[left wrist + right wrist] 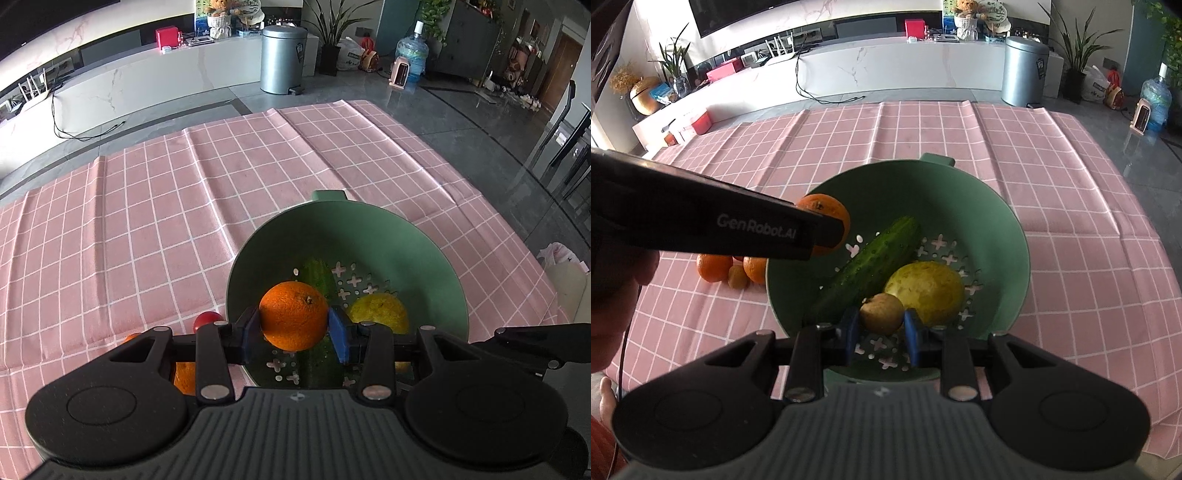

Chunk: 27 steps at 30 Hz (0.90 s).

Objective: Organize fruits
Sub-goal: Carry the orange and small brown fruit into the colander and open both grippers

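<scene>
Depositing step: left gripper (294,325) clamps an orange (293,315) and right gripper (881,325) a small brownish fruit (881,313) over the green colander (997,229); next, presumably, lowering and release.

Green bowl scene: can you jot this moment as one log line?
left gripper: holds orange | right gripper: holds small brown fruit | both above green bowl

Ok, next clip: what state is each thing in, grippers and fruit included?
Left gripper: shut on the orange, over the bowl.
Right gripper: shut on a small brownish fruit, over the bowl.
Green strainer bowl: upright on the pink cloth.
Cucumber: lying in the bowl.
Yellow fruit: lying in the bowl.
Loose oranges: on the cloth beside the bowl.
</scene>
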### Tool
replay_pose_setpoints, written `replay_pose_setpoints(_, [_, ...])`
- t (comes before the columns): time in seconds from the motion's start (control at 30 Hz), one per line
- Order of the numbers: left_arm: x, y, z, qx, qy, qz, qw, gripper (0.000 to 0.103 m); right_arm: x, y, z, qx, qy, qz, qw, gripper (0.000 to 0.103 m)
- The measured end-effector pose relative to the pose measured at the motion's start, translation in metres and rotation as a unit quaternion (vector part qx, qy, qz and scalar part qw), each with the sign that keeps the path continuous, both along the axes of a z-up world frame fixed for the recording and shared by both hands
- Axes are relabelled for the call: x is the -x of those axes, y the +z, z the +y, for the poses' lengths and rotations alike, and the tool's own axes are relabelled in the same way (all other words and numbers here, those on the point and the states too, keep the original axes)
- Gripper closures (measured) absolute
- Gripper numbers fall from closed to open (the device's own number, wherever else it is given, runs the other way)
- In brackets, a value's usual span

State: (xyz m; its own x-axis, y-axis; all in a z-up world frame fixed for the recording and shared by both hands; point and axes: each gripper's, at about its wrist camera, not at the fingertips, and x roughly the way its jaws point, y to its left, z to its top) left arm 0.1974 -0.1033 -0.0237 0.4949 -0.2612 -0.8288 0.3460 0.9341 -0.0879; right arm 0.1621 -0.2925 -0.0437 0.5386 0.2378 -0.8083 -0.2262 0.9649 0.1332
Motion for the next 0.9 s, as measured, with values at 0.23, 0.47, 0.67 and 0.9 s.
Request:
replay_pose_setpoints(0.23, [-0.006,-0.01,-0.004,-0.019,0.0,0.014,0.9997,0.057,-0.006,-0.01,-0.003,-0.008,-0.003,0.024,1.0,0.081])
replay_pose_setpoints(0.47, [-0.008,-0.018,-0.003,-0.024,0.001,0.03,0.9993,0.057,-0.008,-0.016,-0.002,-0.007,-0.004,0.038,0.999,0.081])
replay_pose_setpoints(0.67, [-0.006,-0.017,-0.002,-0.02,0.004,0.027,0.9994,0.054,-0.007,-0.013,-0.001,0.0,-0.008,0.032,0.999,0.074])
replay_pose_setpoints(0.9, [0.004,0.003,0.004,0.003,0.002,0.0,1.0,0.046,0.0,0.002,0.003,0.013,-0.014,0.009,1.0,0.063])
